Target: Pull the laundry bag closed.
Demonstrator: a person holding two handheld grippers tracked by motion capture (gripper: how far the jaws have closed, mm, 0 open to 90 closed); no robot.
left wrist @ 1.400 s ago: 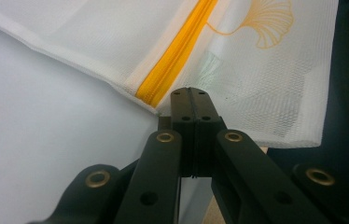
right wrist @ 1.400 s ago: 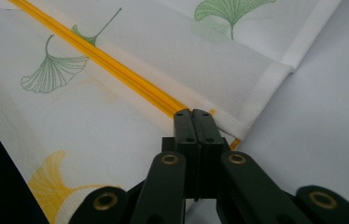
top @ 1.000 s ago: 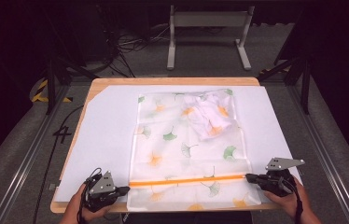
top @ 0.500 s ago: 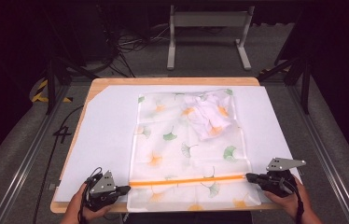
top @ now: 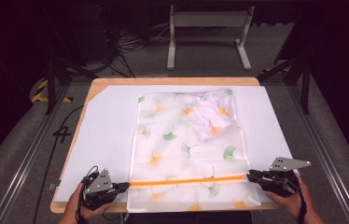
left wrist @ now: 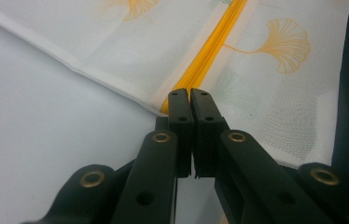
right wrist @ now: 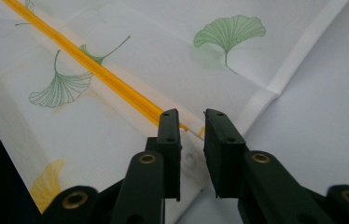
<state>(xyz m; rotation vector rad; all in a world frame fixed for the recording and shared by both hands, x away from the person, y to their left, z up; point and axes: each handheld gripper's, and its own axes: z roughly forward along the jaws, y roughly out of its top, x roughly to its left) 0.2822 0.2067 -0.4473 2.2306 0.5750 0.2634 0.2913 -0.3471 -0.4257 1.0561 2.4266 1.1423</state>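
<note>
From the high view, we see the mesh laundry bag (top: 189, 154) flat on the white sheet (top: 107, 135), its orange zipper (top: 186, 181) running between both grippers.

In the left gripper view, our left gripper (left wrist: 191, 100) is clenched on the zipper's end.

In the right gripper view, our right gripper (right wrist: 192, 122) has just been opening, the zipper's other end lying loose between its jaws. We judge the zipping finished; next, we let go and lift away.

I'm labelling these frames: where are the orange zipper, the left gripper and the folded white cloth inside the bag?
orange zipper (top: 186, 181), high view, middle of the strip.
left gripper (left wrist: 191, 100), left gripper view, between the jaw tips.
folded white cloth (top: 210, 116), high view, its centre.
</note>
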